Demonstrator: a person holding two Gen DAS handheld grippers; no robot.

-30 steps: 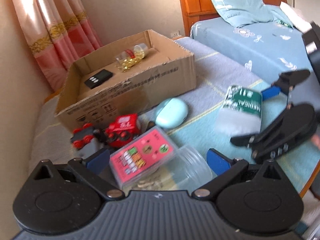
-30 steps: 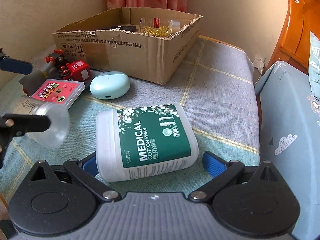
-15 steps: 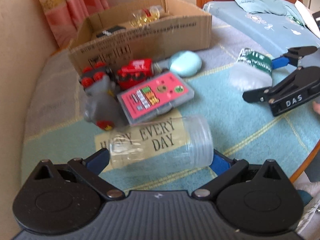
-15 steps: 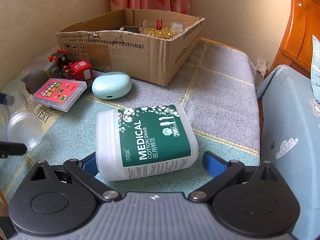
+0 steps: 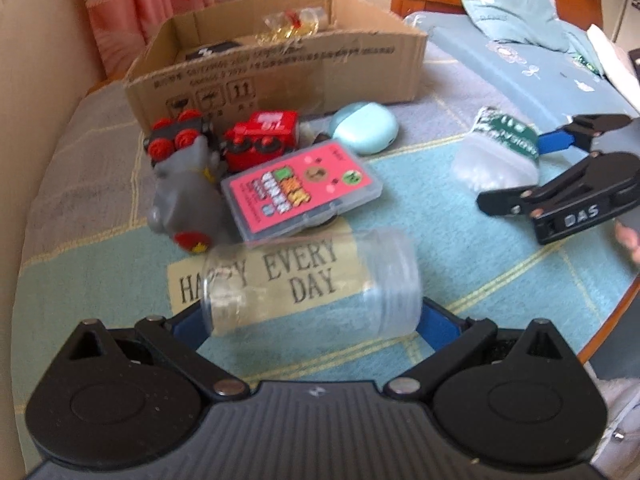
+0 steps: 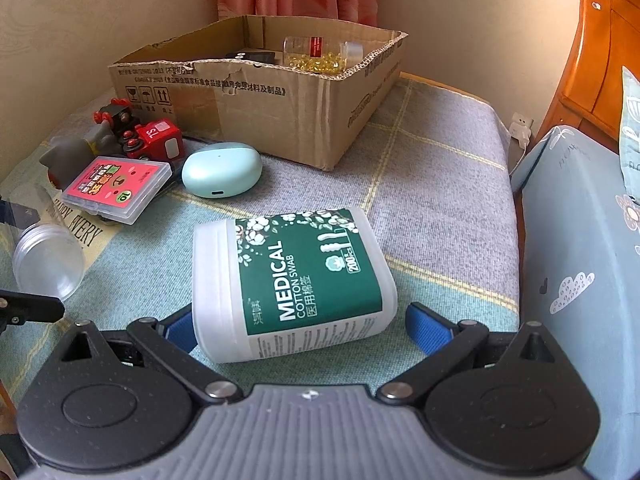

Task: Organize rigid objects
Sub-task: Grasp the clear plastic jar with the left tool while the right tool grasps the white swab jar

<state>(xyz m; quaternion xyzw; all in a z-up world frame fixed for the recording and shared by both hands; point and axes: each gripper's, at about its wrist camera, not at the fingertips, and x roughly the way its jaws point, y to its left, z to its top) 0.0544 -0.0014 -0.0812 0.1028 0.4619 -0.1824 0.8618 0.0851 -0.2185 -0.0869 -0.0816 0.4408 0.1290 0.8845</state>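
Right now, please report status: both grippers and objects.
Left gripper open around clear jar. Right gripper open around cotton swab box. Cardboard box path unobstructed.

Green-labelled white swab box (image 6: 296, 284); mint case (image 6: 222, 174); pink card box (image 5: 298, 188).

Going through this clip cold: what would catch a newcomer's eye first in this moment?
Probably the white cotton swab tub with its green MEDICAL label, lying on its side between the fingers of the right gripper. Next, the clear jar lying across the left gripper, over a HAPPY EVERY DAY patch. Behind them, red toy trains, a pink card case and a mint case crowd the front of an open cardboard box.
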